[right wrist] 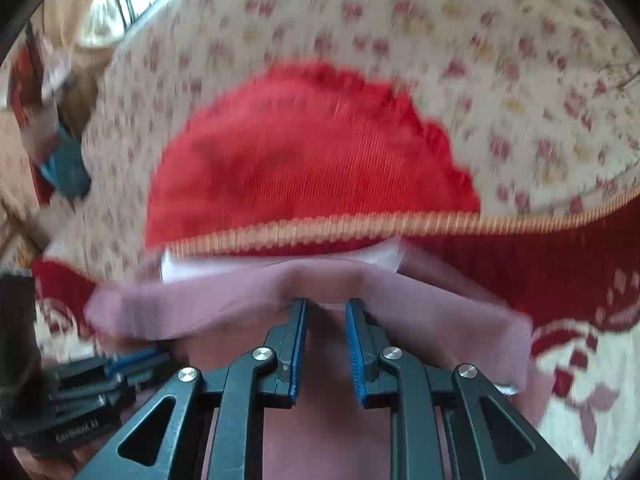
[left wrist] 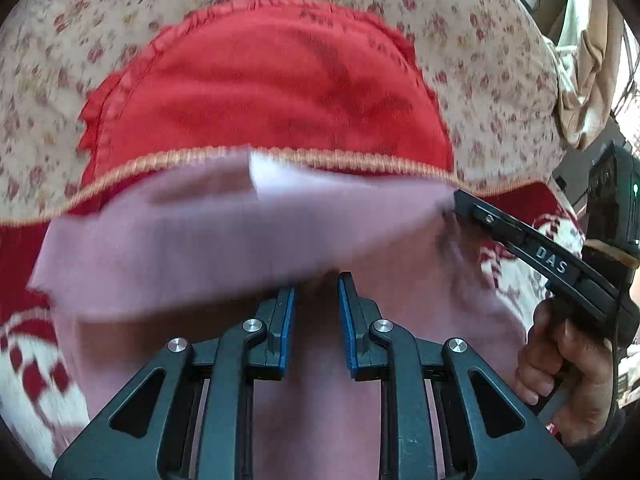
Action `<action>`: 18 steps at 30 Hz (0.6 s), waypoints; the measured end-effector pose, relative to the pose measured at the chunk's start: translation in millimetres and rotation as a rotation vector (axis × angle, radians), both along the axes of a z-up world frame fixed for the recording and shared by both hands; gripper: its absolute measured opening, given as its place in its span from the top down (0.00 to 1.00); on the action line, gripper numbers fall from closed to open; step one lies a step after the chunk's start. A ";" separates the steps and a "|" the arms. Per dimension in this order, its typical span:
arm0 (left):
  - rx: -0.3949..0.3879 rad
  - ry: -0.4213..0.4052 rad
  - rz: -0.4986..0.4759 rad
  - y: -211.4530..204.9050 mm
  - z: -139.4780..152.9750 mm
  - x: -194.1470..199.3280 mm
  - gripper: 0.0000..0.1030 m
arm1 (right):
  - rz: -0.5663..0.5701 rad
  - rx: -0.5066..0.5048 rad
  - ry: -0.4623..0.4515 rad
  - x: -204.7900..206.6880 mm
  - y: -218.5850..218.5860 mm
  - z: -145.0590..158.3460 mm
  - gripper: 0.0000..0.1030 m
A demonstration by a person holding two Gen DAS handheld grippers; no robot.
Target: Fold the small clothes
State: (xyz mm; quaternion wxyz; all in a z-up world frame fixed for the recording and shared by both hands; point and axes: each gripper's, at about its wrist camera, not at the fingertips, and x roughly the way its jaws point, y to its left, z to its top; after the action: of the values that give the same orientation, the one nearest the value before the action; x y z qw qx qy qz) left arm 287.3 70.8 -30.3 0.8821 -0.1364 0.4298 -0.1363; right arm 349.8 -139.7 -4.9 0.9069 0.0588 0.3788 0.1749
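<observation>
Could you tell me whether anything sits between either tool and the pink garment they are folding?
Nothing visible does. The pink garment drapes straight over the left tool, and in the right wrist view its folded edge lies right at the right tool. The red cloth lies beyond the garment, not between.

Mauve-pink garment (left wrist: 224, 240) with a white inner patch; plain red cloth (left wrist: 272, 92); cream bedspread (left wrist: 472, 40) sprigged with small red flowers; orange-corded edge.
</observation>
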 end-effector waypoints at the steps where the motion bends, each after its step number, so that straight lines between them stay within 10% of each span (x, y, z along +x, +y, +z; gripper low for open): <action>1: -0.018 -0.011 0.011 5.4 2.4 9.0 0.83 | -0.003 0.021 -0.003 0.9 -2.8 1.5 0.83; 14: -0.209 -0.076 0.285 102.6 17.3 14.3 0.83 | -0.211 0.175 -0.036 -14.7 -104.8 33.4 0.82; 18: -0.201 -0.019 0.238 90.2 11.0 -5.4 0.83 | 0.081 0.207 0.112 -21.9 -74.2 23.3 0.82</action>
State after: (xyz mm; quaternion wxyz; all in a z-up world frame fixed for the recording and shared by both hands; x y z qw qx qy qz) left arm 281.9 161.0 -19.3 0.8779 -0.2726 0.3867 -0.0744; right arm 327.9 -213.9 18.4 0.8657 0.1465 0.4107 0.2458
